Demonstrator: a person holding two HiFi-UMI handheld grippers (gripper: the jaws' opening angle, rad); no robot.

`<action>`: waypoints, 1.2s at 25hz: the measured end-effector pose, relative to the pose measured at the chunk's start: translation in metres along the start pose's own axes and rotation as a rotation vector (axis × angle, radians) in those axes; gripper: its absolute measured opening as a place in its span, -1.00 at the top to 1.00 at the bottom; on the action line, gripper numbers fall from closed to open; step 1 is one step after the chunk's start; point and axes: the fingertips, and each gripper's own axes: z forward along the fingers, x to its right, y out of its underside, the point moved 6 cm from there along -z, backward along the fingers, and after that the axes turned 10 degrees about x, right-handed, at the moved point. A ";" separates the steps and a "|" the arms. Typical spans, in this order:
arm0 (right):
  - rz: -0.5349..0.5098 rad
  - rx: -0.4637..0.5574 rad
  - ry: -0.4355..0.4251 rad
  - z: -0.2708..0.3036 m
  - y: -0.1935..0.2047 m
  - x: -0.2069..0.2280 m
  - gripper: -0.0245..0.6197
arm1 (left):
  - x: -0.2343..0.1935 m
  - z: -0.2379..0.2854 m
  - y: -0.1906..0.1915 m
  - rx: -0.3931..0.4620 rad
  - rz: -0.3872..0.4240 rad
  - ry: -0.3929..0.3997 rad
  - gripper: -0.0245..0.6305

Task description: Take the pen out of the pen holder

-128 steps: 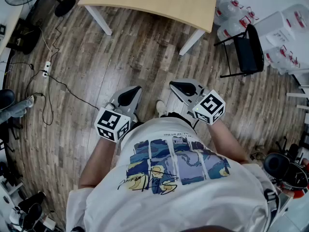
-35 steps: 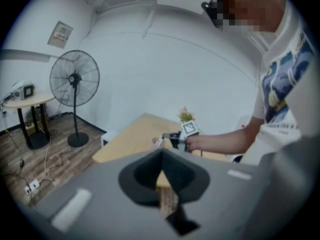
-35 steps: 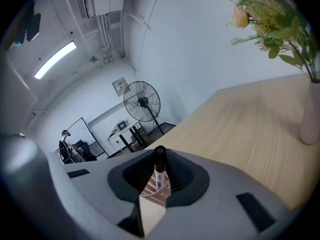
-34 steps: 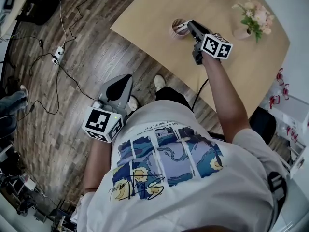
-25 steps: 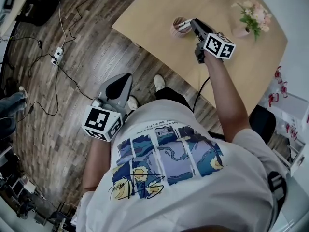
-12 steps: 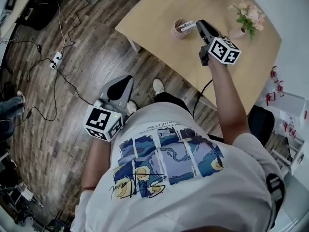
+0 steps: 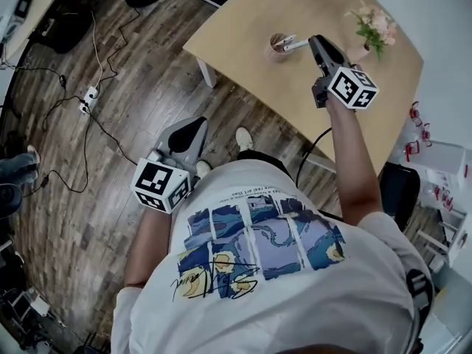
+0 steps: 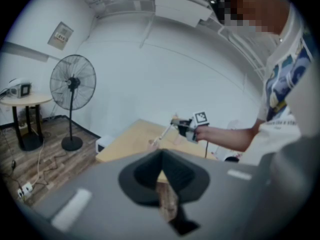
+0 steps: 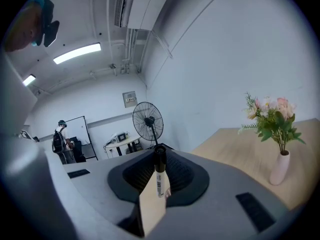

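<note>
**R gripper (image 7: pixel 316 43) clamped on pen (image 7: pixel 295 46): snag risk at pen holder (image 7: pixel 277 49)**

Pen is pinched near its top end and tilted, w/ lower end at the holder's rim on the table (image 7: pixel 236 35); full clearance can't be confirmed. If pulled sideways, holder could be tipped over. Pen could be pivoted or dropped, since only a thin pinch is applied. L gripper (image 7: pixel 193 127) is pressed together, empty, held low.

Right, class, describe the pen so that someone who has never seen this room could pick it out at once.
Find the light wooden table, then the small round pen holder left of the vase of pink flowers. The pen is the slim white stick with a black end, slanting from that holder into the right claw, the only thing gripped.
</note>
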 end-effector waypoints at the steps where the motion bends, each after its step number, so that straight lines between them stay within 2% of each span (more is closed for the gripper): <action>1: -0.005 0.005 -0.002 -0.004 -0.003 -0.005 0.74 | 0.000 -0.002 0.000 0.001 0.000 0.006 0.90; 15: -0.061 0.027 -0.072 -0.060 -0.019 -0.095 0.74 | -0.003 -0.042 0.009 0.003 0.012 0.080 0.90; 30: -0.093 0.004 -0.166 -0.105 0.001 -0.207 0.74 | -0.017 -0.117 0.026 0.009 0.014 0.074 0.90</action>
